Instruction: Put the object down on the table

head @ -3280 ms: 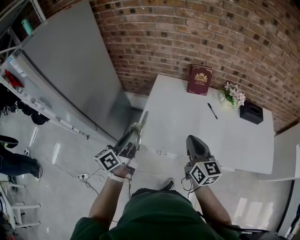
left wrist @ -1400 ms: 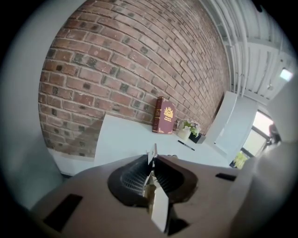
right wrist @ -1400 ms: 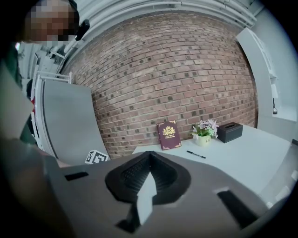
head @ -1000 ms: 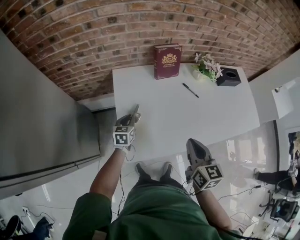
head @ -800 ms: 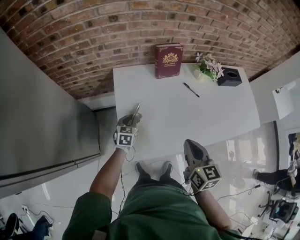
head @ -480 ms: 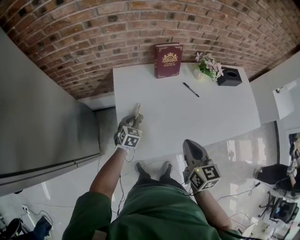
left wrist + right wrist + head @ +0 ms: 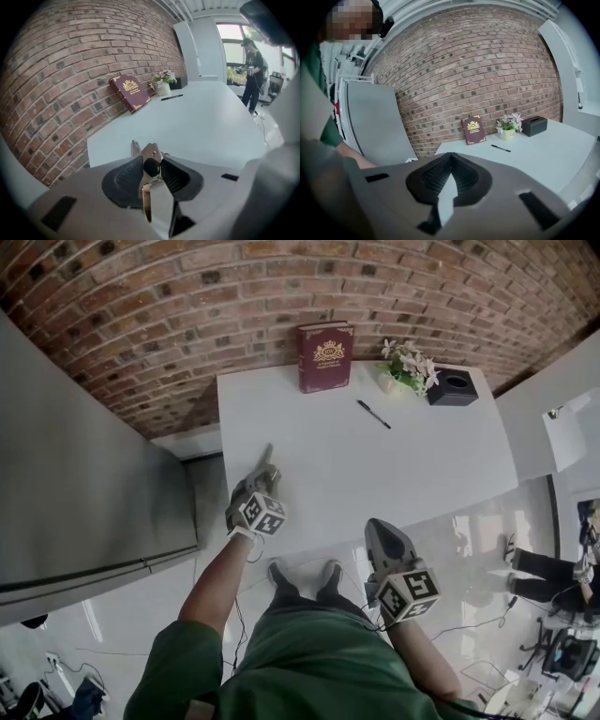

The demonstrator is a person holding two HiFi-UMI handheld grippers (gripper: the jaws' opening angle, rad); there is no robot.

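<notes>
Looking down from the head view, I see my left gripper (image 7: 255, 486) over the near left part of the white table (image 7: 394, 474). A few seconds ago it hung above the floor, off to the side of that table. Its fingers are opening now, where a second ago they were clamped tight. The metal tool (image 7: 149, 164) sits between them, its thin end reaching forward low over the tabletop, though I cannot tell whether it touches. The pads seem to have let go of it. My right gripper (image 7: 382, 532) hangs short of the near edge, above the floor, fingers together and empty, much as before. Along the far edge by the brick wall, the red book (image 7: 325, 355), the flowers (image 7: 405, 362), the black box (image 7: 452, 387) and the pen (image 7: 373, 414) have not moved.
</notes>
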